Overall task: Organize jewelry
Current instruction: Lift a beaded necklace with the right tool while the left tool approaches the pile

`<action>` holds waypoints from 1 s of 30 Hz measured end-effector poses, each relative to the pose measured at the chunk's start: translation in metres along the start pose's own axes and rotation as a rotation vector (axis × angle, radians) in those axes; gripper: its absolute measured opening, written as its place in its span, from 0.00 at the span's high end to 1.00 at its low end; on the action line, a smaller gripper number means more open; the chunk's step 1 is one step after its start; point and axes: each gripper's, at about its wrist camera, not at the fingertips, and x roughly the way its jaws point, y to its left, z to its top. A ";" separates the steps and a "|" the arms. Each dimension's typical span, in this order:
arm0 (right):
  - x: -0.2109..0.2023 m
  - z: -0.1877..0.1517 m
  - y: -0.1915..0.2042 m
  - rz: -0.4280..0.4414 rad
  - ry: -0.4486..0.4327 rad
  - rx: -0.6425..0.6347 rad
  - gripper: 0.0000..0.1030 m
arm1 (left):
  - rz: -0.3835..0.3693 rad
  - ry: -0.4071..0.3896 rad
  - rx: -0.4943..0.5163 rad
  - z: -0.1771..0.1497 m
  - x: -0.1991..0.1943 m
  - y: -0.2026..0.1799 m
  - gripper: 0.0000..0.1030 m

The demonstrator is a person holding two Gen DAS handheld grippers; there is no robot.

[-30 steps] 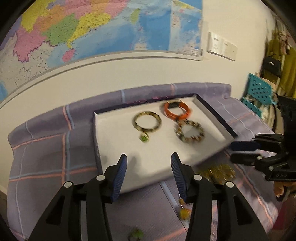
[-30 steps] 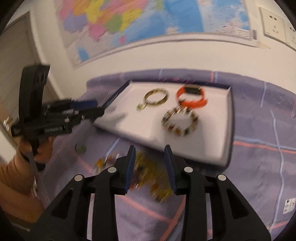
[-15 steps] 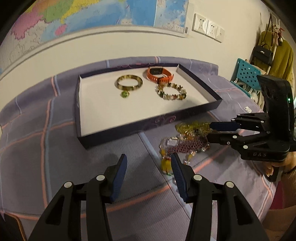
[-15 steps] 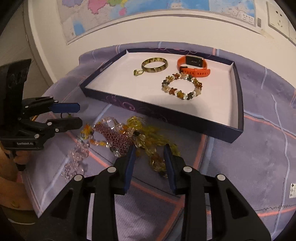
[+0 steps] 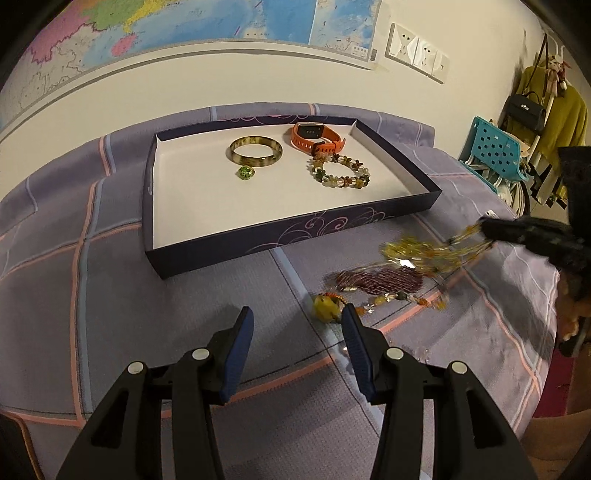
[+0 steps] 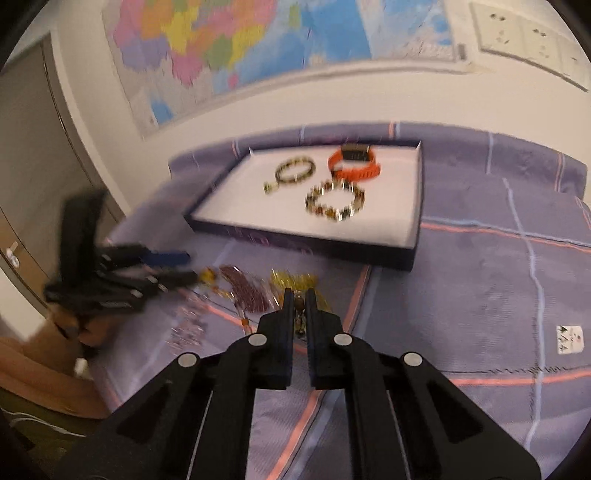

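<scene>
Left wrist view: mounted behind the left gripper (image 5: 297, 325), looking forward and steeply down along its fingers, close above the purple checked cloth (image 5: 110, 295), facing the map wall (image 5: 221, 22). Right wrist view: mounted behind the right gripper (image 6: 300, 295), same forward-down attitude, close to the cloth, image blurred. Shared field: the dark tray (image 5: 295, 232) mid-distance in both, the loose jewelry pile (image 5: 388, 280) before it, the wall map. Each view shows the other gripper at its edge

Tray (image 5: 258, 236) wall fronts its bare near floor (bracelets (image 5: 340, 170) farther back).
</scene>
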 end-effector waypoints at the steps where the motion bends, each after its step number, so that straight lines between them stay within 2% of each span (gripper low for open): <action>1: -0.009 0.002 0.000 0.012 -0.023 0.010 0.94 | -0.003 0.000 -0.001 0.000 0.000 0.000 0.54; 6: -0.047 0.015 0.008 0.083 -0.136 0.019 0.94 | -0.005 -0.004 0.005 0.000 -0.001 -0.003 0.54; 10: -0.064 0.024 0.013 0.088 -0.200 0.019 0.94 | -0.012 -0.011 0.012 0.000 -0.004 -0.006 0.54; 13: -0.071 0.028 0.011 0.133 -0.225 0.043 0.94 | -0.017 -0.013 0.015 -0.001 -0.006 -0.009 0.54; 16: -0.066 0.029 0.011 0.113 -0.202 0.044 0.94 | -0.034 -0.014 0.033 -0.001 -0.007 -0.015 0.54; 20: -0.063 0.027 0.015 0.138 -0.202 0.055 0.94 | -0.119 -0.028 0.073 0.002 -0.012 -0.035 0.54; 25: -0.068 0.032 0.027 0.163 -0.227 0.028 0.94 | -0.275 -0.058 0.176 0.007 -0.016 -0.078 0.51; 28: -0.071 0.034 0.034 0.182 -0.237 0.014 0.94 | -0.292 -0.068 0.210 0.015 -0.004 -0.098 0.51; 30: -0.070 0.034 0.035 0.189 -0.238 0.014 0.94 | -0.319 -0.042 0.188 0.022 0.010 -0.103 0.58</action>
